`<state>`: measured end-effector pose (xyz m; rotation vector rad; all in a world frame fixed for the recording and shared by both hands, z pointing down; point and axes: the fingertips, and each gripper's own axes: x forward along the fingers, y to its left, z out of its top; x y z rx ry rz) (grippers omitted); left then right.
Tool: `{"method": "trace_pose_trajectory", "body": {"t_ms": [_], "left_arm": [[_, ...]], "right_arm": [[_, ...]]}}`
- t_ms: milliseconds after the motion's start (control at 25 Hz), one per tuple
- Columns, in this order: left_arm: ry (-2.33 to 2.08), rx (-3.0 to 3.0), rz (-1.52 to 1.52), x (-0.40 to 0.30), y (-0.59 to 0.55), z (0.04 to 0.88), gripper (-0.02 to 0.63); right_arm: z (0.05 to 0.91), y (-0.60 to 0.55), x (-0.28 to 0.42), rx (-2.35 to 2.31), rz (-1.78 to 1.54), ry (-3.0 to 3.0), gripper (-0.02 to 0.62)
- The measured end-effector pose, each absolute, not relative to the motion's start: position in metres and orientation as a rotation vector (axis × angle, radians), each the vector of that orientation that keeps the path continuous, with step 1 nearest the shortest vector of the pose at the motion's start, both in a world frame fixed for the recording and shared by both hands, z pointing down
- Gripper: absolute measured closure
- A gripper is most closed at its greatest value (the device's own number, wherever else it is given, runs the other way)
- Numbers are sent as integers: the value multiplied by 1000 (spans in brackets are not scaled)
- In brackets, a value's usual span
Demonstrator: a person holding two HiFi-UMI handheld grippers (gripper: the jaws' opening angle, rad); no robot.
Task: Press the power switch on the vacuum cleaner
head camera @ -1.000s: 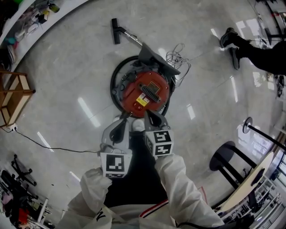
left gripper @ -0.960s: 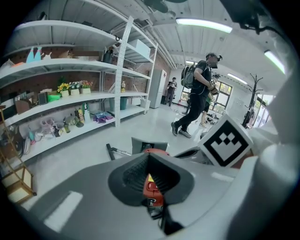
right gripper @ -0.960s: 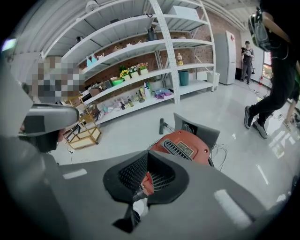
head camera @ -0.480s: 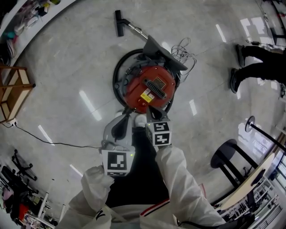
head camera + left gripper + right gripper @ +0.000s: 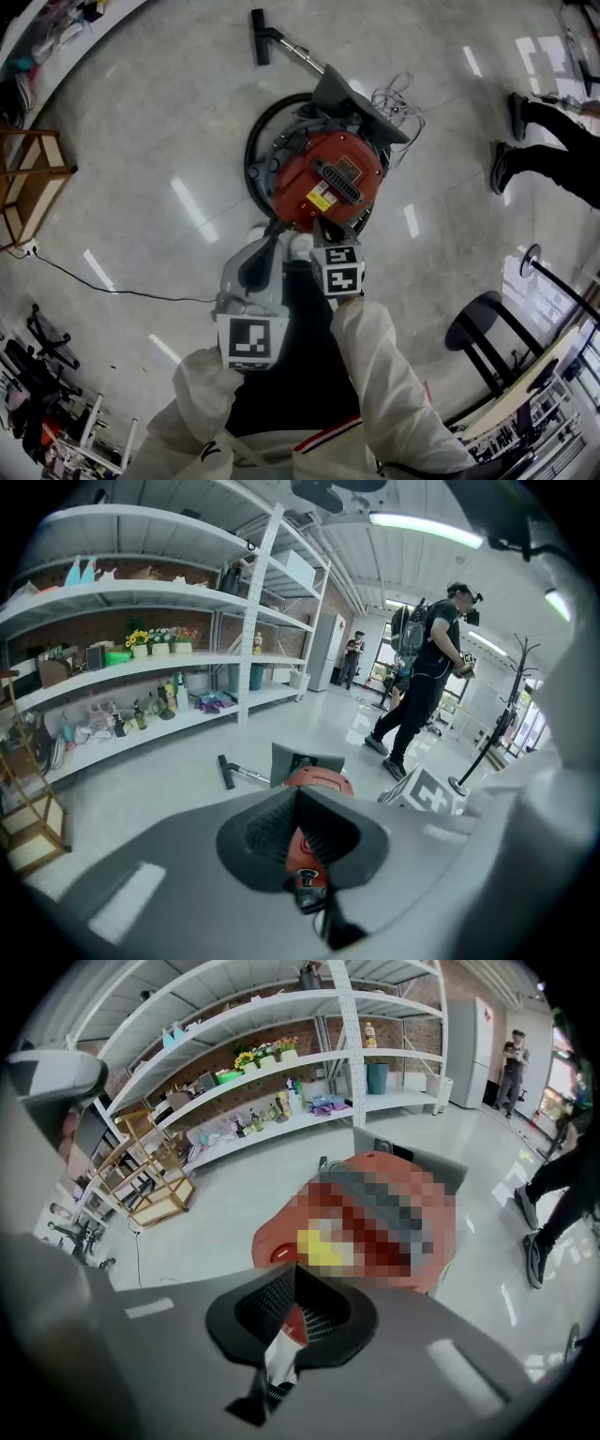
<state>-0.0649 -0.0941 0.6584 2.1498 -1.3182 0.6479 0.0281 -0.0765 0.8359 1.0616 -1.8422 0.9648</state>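
A red canister vacuum cleaner [image 5: 319, 167] is seen lying on the pale polished floor [image 5: 141, 141], with its black hose [image 5: 251, 155] looped round the side of it and the wand with its floor nozzle [image 5: 259, 36] stretched out beyond its far side. The right gripper [image 5: 322, 228] is held at the near edge of the vacuum cleaner, its jaws closed tip to tip with nothing gripped between them; whether the tips touch the casing cannot be told from the head view. Just ahead of those jaws, on the near rim of the vacuum cleaner, a small round red button [image 5: 280, 1252] is shown, possibly the power switch. The left gripper [image 5: 270, 242] is held just short of the vacuum cleaner, beside the right one, with its jaws likewise closed and empty. A loose tangle of white cable [image 5: 394, 94] is seen at the vacuum cleaner's far right, and a bystander's dark shoes [image 5: 506, 141] are planted well beyond that.
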Motion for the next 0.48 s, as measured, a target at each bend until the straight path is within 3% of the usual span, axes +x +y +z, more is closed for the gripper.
{"method": "trace_pose_trajectory", "body": {"t_ms": [480], "left_arm": [[-1318, 2144, 649, -71, -95, 661, 606]], "right_arm": [[852, -71, 32, 1027, 972, -1793, 595]]}}
